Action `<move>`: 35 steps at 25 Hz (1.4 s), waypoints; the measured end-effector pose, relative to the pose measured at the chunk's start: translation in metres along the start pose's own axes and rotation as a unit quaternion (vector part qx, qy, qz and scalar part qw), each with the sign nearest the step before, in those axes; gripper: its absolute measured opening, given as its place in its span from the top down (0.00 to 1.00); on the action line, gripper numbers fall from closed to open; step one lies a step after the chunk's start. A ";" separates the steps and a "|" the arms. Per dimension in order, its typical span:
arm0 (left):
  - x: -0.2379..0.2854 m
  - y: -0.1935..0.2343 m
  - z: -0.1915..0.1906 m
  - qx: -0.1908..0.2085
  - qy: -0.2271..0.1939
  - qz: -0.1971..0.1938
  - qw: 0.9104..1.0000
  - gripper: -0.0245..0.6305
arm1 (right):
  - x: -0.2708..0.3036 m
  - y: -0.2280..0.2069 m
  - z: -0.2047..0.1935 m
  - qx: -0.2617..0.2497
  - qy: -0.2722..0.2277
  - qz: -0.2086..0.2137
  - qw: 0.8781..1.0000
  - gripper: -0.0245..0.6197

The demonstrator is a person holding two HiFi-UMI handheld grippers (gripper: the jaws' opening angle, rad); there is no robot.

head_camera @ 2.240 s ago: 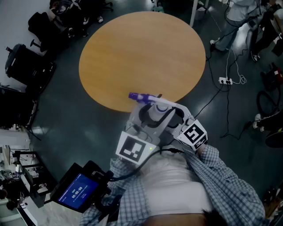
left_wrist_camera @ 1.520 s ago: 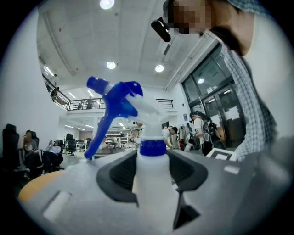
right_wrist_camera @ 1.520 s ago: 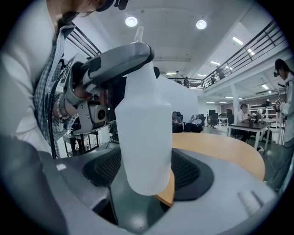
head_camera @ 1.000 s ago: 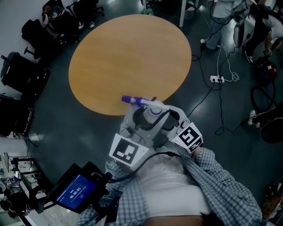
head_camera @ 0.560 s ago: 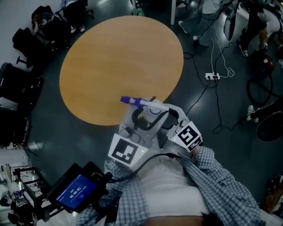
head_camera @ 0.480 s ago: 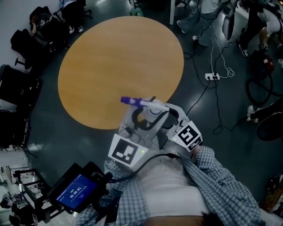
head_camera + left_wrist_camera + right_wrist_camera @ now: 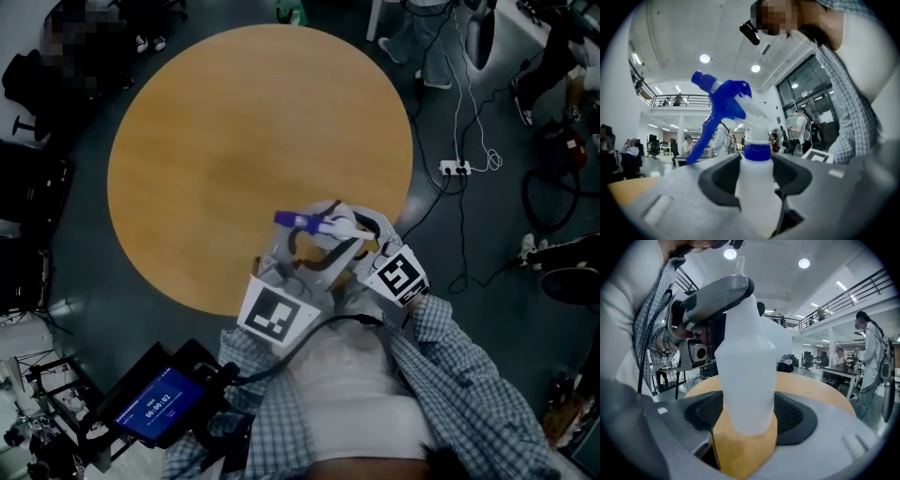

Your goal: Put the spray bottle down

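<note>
Fingers [image 7: 717, 177] of the left gripper [image 7: 757, 183] and right gripper [image 7: 747, 414] pinch the smooth, translucent white spray bottle [image 7: 743, 357].

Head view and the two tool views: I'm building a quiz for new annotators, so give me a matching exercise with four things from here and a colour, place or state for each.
Things:
1. trigger head
2. round table
3. power strip
4. left tool

Descriptions:
A. on the floor, right of the table in the head view
B. closed on the spray bottle just below its collar
C. blue
D. wood-coloured top

Pairs: 1-C, 2-D, 3-A, 4-B
</note>
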State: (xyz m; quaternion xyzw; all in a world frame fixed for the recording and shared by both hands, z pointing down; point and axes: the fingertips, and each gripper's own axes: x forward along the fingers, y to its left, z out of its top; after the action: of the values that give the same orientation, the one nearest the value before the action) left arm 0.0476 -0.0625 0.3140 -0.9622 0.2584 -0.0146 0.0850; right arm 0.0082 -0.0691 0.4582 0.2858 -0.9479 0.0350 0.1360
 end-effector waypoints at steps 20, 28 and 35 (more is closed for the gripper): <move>0.023 0.068 -0.089 -0.115 0.047 0.033 0.992 0.66 | 0.059 -0.045 -0.058 0.005 0.080 0.053 0.995 0.45; 0.018 0.069 -0.096 -0.115 0.051 0.039 0.991 0.65 | 0.064 -0.039 -0.065 0.010 0.084 0.066 0.994 0.45; 0.017 0.072 -0.096 -0.127 0.052 0.036 0.990 0.66 | 0.068 -0.037 -0.065 0.008 0.097 0.079 0.992 0.44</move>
State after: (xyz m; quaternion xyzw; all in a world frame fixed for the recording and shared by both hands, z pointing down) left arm 0.0196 -0.1470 0.3958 -0.9532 0.2965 -0.0282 -0.0513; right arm -0.0099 -0.1266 0.5394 0.2060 -0.9497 0.0805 0.2216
